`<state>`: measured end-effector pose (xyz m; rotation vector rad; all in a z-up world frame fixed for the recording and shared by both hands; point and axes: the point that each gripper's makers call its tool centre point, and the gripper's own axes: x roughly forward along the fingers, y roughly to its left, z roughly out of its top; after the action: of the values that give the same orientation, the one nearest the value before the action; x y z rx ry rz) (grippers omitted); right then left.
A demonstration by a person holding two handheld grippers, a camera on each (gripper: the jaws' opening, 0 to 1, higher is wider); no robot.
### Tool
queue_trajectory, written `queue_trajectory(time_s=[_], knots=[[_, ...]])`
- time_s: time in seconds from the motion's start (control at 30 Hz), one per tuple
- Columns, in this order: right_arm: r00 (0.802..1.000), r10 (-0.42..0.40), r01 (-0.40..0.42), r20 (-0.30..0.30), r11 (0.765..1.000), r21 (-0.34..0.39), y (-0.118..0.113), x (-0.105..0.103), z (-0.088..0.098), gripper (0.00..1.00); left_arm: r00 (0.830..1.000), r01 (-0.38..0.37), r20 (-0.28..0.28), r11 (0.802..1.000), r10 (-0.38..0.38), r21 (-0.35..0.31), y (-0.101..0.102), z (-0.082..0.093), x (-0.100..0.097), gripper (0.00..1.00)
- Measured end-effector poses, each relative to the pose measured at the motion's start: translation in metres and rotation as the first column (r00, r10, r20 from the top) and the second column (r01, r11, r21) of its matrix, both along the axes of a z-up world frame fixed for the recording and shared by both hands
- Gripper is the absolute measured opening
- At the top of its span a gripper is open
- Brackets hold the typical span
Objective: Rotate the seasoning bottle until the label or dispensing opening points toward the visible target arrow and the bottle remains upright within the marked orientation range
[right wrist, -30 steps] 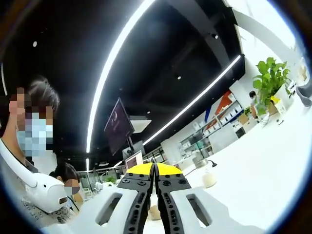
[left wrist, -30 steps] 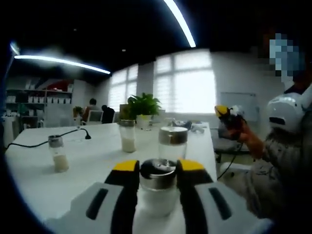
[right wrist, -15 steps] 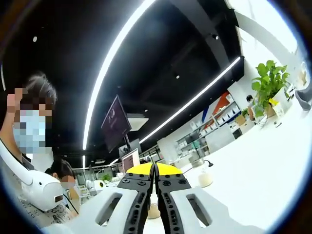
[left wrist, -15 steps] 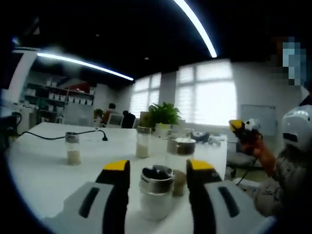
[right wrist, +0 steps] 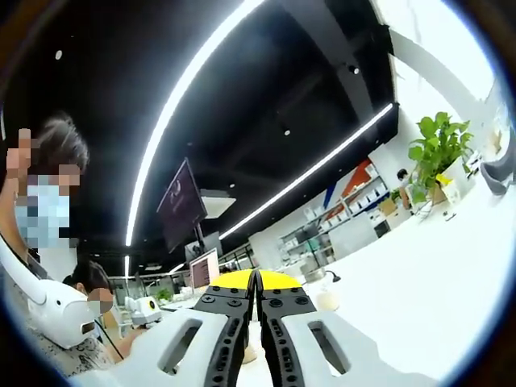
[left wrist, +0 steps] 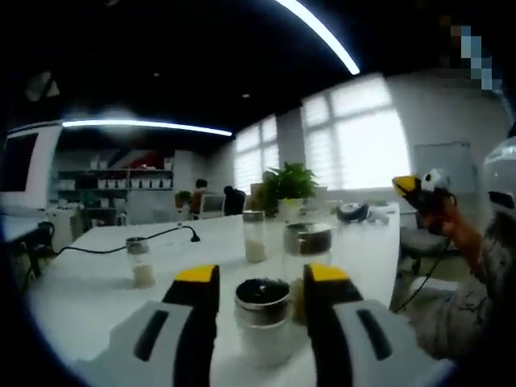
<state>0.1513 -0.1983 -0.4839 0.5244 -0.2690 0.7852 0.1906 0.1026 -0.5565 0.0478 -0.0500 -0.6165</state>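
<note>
Two yellow-tipped jaws flanking round steel-capped bottle (left wrist: 262,318) — upright.

left tongs (left wrist: 255,282) opened since a second ago: jaws were clamped on the bottle (left wrist: 263,318), now stand clear of both sides.

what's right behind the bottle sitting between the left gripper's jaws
A taller bottle with a metal cap stands just behind the near bottle. The right jaw covers its lower part, so its contents cannot be seen.
</note>
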Motion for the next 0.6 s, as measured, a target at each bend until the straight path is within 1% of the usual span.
queue_trajectory(time_s=[0.07,0.13,0.23,0.3,0.4,0.47,0.6], knots=[[1.0,-0.004,0.004,-0.002,1.0,-0.001,-0.0003,0.0007,-0.0008,0.0,1.0,-0.004,0.001,0.999,0.004,0.036,-0.0019,-0.0042,0.0005,0.42],[1.0,-0.006,0.006,-0.001,1.0,-0.004,-0.0005,0.001,-0.001,0.0,1.0,-0.011,0.005,0.999,0.011,0.047,-0.0023,-0.0053,0.0013,0.42],[1.0,-0.009,0.009,0.001,1.0,-0.006,-0.0007,0.0009,-0.0005,0.0,1.0,-0.028,0.002,0.999,0.028,0.037,-0.0009,-0.0054,0.0033,0.42],[1.0,-0.011,0.011,0.002,1.0,-0.008,-0.0006,0.0011,-0.0004,0.0,0.999,-0.032,0.0,0.999,0.032,0.044,-0.0017,-0.0074,0.004,0.42],[1.0,-0.016,0.016,-0.001,1.0,-0.009,-0.0017,0.0021,-0.0014,0.0,0.999,-0.037,0.003,0.998,0.037,0.056,-0.0023,-0.0085,0.004,0.38],[1.0,-0.017,0.017,-0.003,1.0,-0.009,-0.0017,0.0025,-0.0022,0.0,0.999,-0.043,0.01,0.998,0.042,0.046,-0.002,-0.0066,0.0042,0.36],[1.0,-0.015,0.015,-0.002,1.0,-0.015,-0.0009,0.0025,-0.0027,0.0,0.999,-0.043,0.004,0.999,0.043,0.032,-0.0015,-0.0062,0.0044,0.36]])
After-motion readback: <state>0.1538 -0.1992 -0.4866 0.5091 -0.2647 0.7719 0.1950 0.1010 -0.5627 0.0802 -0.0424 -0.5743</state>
